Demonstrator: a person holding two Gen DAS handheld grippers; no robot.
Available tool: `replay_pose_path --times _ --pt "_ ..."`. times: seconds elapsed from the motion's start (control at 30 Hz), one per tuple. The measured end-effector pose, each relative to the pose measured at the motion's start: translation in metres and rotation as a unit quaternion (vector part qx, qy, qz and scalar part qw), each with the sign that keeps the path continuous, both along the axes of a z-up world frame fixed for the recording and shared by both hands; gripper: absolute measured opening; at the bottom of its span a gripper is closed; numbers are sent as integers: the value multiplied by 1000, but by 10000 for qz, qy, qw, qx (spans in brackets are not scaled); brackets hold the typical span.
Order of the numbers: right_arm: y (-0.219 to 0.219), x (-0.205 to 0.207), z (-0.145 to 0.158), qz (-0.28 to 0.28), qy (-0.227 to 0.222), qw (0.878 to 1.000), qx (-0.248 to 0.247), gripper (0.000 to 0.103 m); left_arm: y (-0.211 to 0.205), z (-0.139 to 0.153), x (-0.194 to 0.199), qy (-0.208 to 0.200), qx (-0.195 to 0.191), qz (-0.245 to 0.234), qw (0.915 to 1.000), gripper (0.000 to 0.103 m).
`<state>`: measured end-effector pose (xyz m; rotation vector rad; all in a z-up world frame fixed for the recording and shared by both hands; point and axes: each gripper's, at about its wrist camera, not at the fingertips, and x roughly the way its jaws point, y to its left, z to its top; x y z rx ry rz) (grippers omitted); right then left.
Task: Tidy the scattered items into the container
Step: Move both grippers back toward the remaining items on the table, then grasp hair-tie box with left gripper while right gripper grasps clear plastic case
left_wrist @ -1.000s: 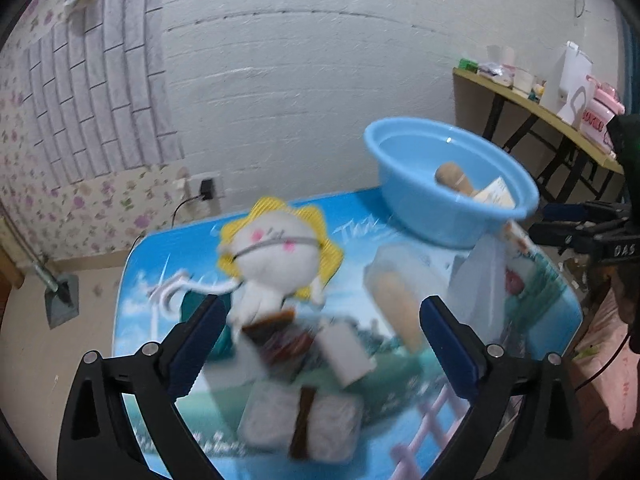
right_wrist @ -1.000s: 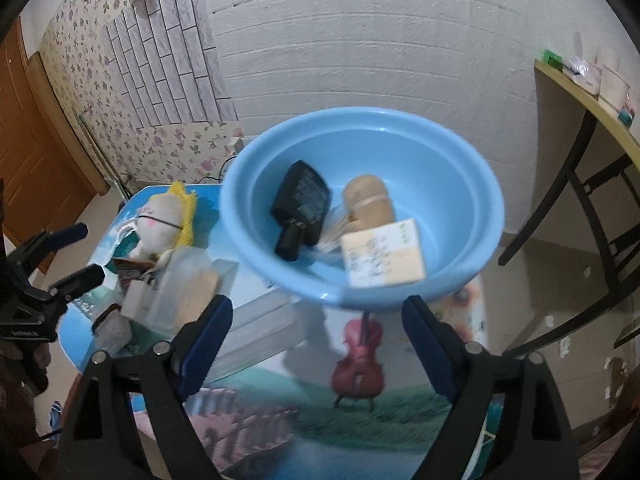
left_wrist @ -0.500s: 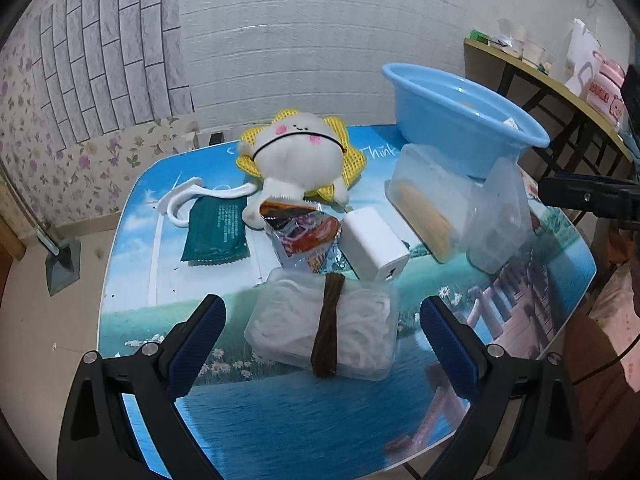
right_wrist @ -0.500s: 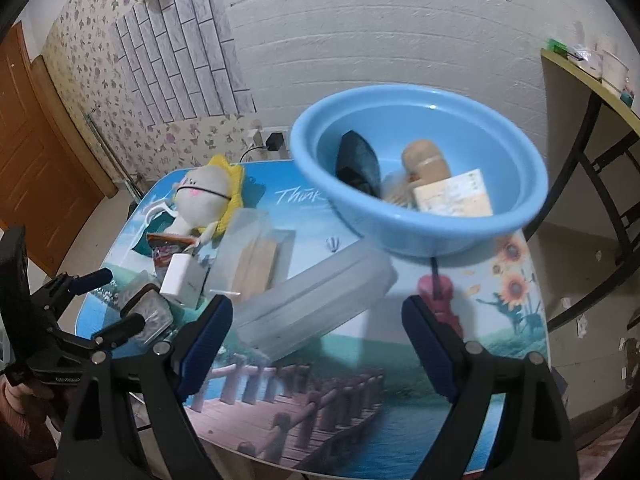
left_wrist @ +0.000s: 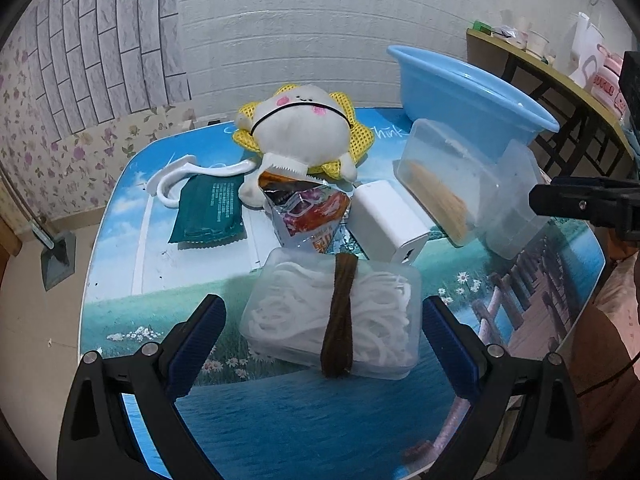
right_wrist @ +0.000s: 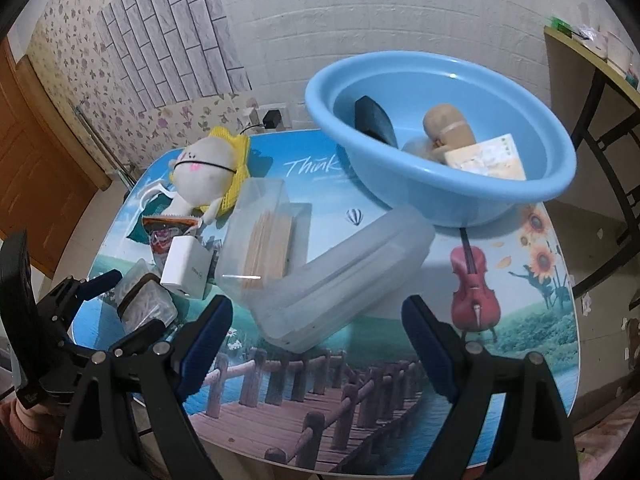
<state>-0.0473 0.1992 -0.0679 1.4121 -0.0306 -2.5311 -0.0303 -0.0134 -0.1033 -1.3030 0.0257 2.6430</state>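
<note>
Two grippers, left gripper (left_wrist: 322, 326) and right gripper (right_wrist: 318, 330), gape wide and empty: left straddles the clear plastic noodle box (left_wrist: 332, 316) near the table's front edge, ready to grab it for the round blue plastic basin (right_wrist: 440, 140).

Picture-printed table (right_wrist: 520, 360), wooden side shelf (left_wrist: 568, 80), brown door (right_wrist: 24, 168), wall socket (right_wrist: 272, 118).

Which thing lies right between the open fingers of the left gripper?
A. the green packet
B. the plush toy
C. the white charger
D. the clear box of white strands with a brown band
D: in the left wrist view the clear box of white strands sits between the open left gripper, untouched.
</note>
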Motion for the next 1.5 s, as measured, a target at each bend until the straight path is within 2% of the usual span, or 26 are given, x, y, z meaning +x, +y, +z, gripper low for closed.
replay_pose_path --times 0.43,0.57,0.77,1.03,1.23,1.27,1.33,1.47,1.5 --pt "25 7 -4 -147 -64 9998 131 88 0 -2 0 12 16 42 10000 98" --pt "42 13 -4 -296 -50 9995 120 88 3 -2 2 5 80 -51 10000 84" --pt "58 20 -4 -437 -66 9990 87 88 8 0 5 38 19 -94 9999 84" --pt "45 16 -1 -344 55 9994 30 88 9 4 9 62 -67 12 10000 84" --pt "33 6 -7 -313 130 9991 272 87 10 3 10 33 -66 59 10000 84" --pt "34 5 -9 -330 98 9990 298 84 9 3 10 30 -73 67 9999 84" --pt "37 4 -13 -316 -2 9990 318 67 9 3 11 21 -75 83 9999 84" --pt "44 6 -16 -270 -61 9990 339 51 9 3 11 11 -85 105 9999 84" --pt "44 7 -15 -218 -50 9991 351 42 9 3 11 10 -92 106 9999 84"
